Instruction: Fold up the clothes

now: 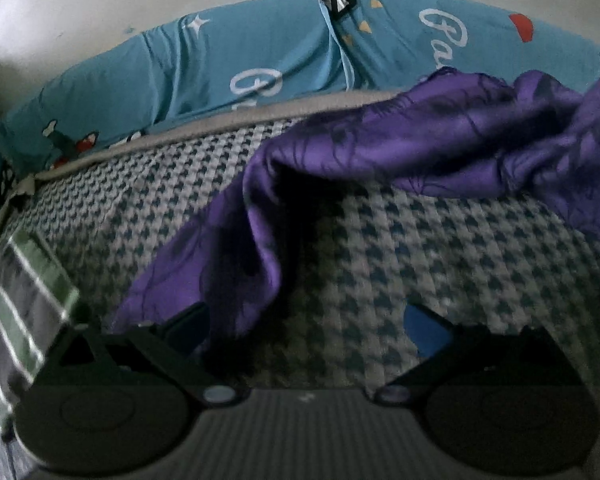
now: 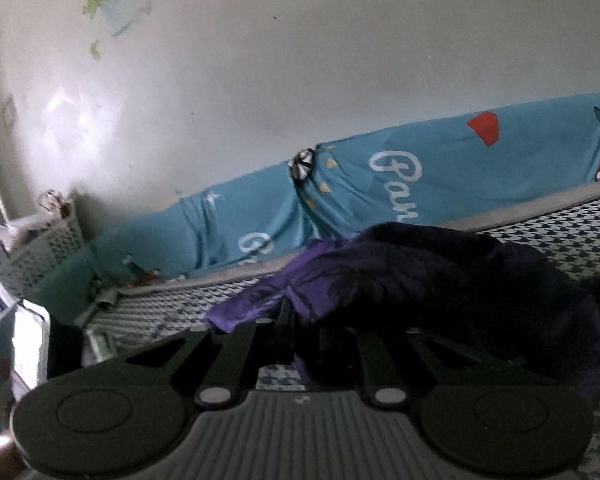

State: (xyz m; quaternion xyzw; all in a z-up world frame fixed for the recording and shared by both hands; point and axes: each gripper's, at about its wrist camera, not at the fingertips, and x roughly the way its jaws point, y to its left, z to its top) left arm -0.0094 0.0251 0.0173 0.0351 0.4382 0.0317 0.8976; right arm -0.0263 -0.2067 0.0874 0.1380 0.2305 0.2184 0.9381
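A purple garment with a dark palm print lies crumpled on the checked bed cover. It runs from the upper right down to the lower left. One fold hangs down just beside my left finger. My left gripper is open wide, low over the cover, with bare cover between its fingers. In the right wrist view the purple garment is bunched over my right gripper. Its jaws are drawn together on the cloth, and the right finger is mostly hidden under it.
A blue printed cushion runs along the white wall behind the bed. A green and grey striped garment lies at the left edge. A woven basket and other clutter stand off the bed's left end.
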